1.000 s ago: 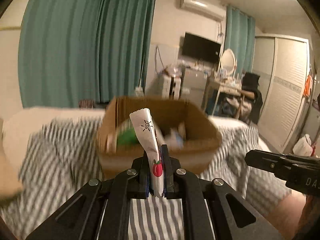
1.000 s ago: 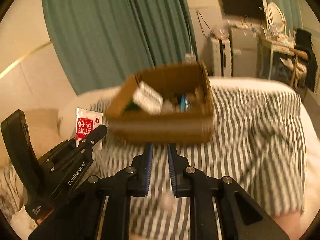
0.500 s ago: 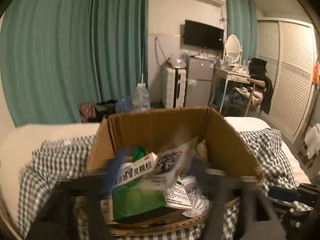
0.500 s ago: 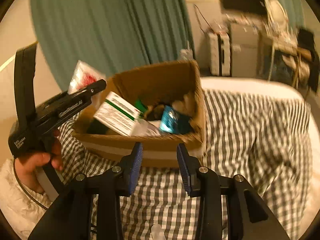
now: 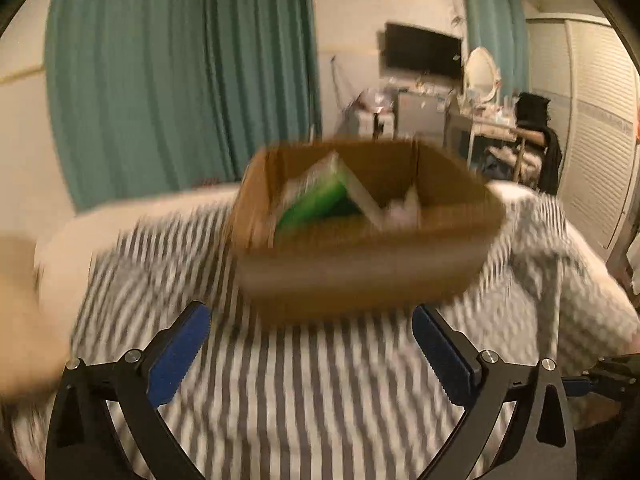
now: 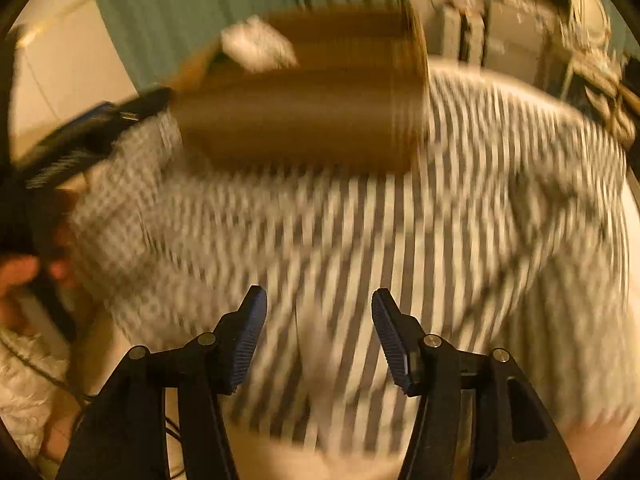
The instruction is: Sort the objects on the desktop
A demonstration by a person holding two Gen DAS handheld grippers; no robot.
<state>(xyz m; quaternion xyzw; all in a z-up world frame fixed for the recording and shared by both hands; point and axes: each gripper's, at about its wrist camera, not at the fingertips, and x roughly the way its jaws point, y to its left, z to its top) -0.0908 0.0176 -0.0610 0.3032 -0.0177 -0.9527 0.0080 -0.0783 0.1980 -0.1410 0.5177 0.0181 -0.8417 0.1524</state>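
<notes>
A brown cardboard box [image 5: 360, 272] sits on a grey-and-white checked cloth [image 5: 304, 392]. Inside it I see a green-and-white packet [image 5: 320, 196] and some pale wrappers, blurred by motion. My left gripper [image 5: 310, 354] is wide open and empty, hovering in front of the box. In the right wrist view the box [image 6: 300, 128] lies ahead, blurred. My right gripper [image 6: 318, 336] is open and empty above the cloth [image 6: 440, 240]. The left gripper [image 6: 80, 148] shows at the left edge of that view, held by a hand.
Teal curtains [image 5: 180, 80] hang behind the bed. A TV [image 5: 422, 56], a dresser with a mirror [image 5: 482, 76] and a white wardrobe [image 5: 592, 128] stand at the far right. The right gripper's tip [image 5: 612, 376] shows at the lower right.
My left gripper has let go of the white sachet and now stands wide open, pulled back from the box. My right gripper has opened wider and dropped lower over the cloth.
</notes>
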